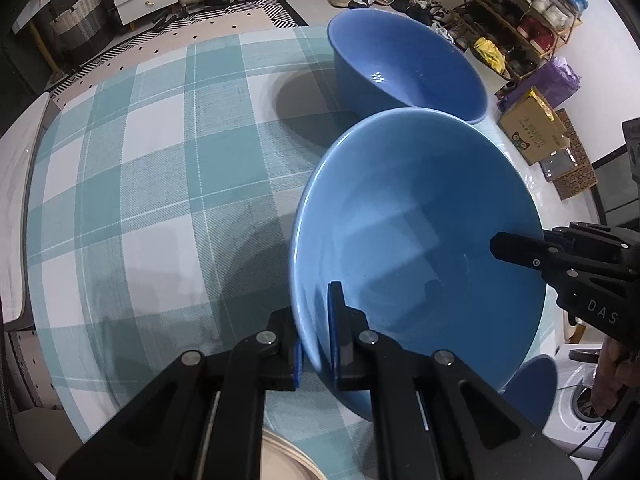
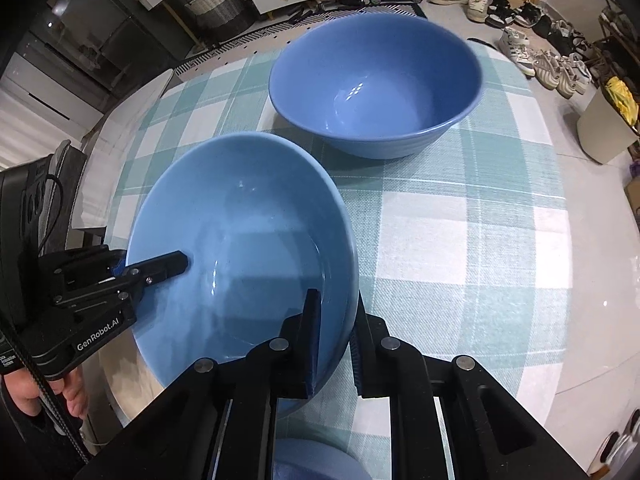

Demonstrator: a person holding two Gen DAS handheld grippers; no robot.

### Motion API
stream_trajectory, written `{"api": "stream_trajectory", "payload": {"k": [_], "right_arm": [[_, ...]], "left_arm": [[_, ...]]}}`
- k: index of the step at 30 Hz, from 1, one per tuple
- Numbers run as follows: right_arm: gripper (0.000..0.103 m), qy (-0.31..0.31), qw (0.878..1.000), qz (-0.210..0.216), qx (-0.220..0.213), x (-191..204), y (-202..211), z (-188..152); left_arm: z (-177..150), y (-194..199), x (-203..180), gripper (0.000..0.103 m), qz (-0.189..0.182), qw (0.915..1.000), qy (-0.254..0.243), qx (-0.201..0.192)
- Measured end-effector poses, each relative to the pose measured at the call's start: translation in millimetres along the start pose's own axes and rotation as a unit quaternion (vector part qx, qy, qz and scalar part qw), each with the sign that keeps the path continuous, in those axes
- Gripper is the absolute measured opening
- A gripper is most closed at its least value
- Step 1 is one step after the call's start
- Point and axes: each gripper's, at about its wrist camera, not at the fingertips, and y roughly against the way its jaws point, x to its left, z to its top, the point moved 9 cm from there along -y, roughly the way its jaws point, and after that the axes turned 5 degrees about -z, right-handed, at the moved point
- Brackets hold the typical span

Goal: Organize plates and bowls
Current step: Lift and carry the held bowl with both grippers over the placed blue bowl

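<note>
Left gripper (image 1: 318, 340) and right gripper (image 2: 334, 344) both clamp the near blue bowl (image 2: 240, 256) by opposite rims, tilted above the table (image 2: 460, 240); second bowl (image 2: 376, 84) sits beyond.

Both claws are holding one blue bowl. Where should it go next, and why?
Probably straight ahead and down into the far bowl. Both grippers, left and right, are clamped on opposite rims of the near bowl, which looks lifted off the checked tablecloth, and the far bowl sits empty, so nesting them looks easiest.
</note>
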Motion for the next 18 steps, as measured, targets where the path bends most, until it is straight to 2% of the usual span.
{"api": "stream_trajectory", "payload": {"k": [6,18], "right_arm": [[0.011,-0.006,1.0,-0.006,-0.014,-1,21,-5],[0.01,-0.022,0.998,-0.017,-0.057,-7,80,-26]], "left_arm": [[-3,17,-14,0.007,-0.006,0.9999,-0.001,-0.008],[-10,60,-47,0.007,0.009,0.999,-0.028,-0.035]]}}
